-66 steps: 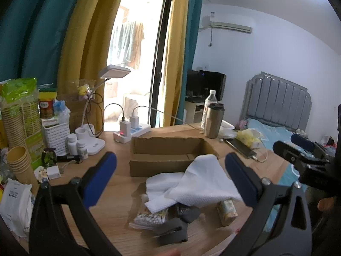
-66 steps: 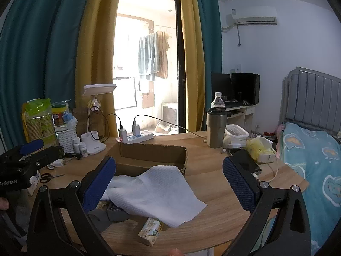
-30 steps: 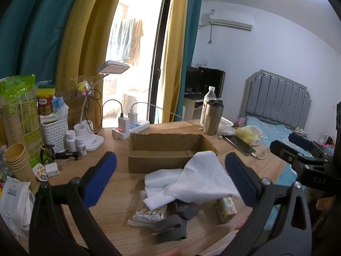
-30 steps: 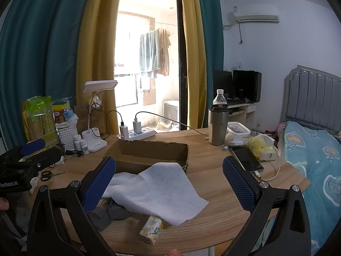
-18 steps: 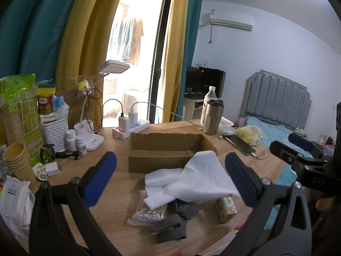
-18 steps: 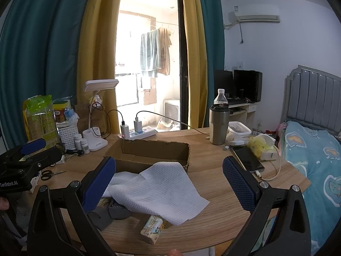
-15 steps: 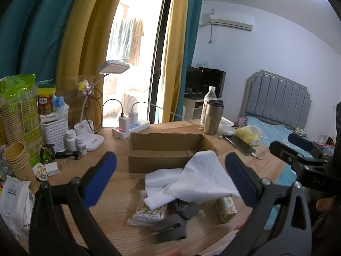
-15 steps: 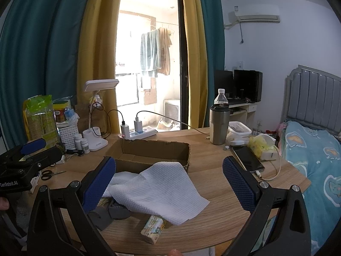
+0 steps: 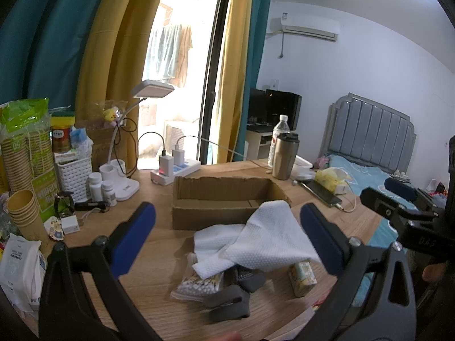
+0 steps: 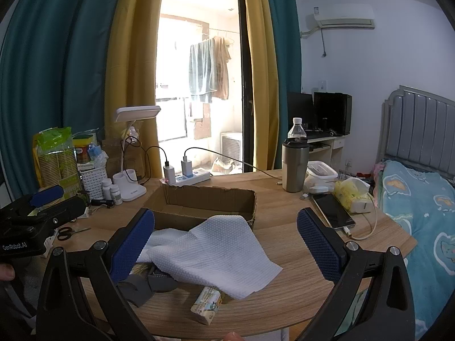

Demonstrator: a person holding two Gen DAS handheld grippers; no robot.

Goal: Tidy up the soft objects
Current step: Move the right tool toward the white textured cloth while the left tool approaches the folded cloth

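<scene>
A white dimpled cloth lies rumpled on the wooden table, draped over a pile: a grey sock, a bag of cotton swabs and a small tissue pack. An open, empty cardboard box stands just behind the pile. My left gripper is open and empty, above and short of the pile. My right gripper is open and empty, framing the cloth. Each gripper shows in the other's view at the side.
On the left stand paper cups, a white basket, pill bottles, a desk lamp and scissors. A power strip lies behind the box. A steel tumbler, phone and yellow bag sit right. A bed lies beyond.
Both views have drifted slightly over the last two seconds, then settled. Both grippers have stayed open and nothing on the table has moved.
</scene>
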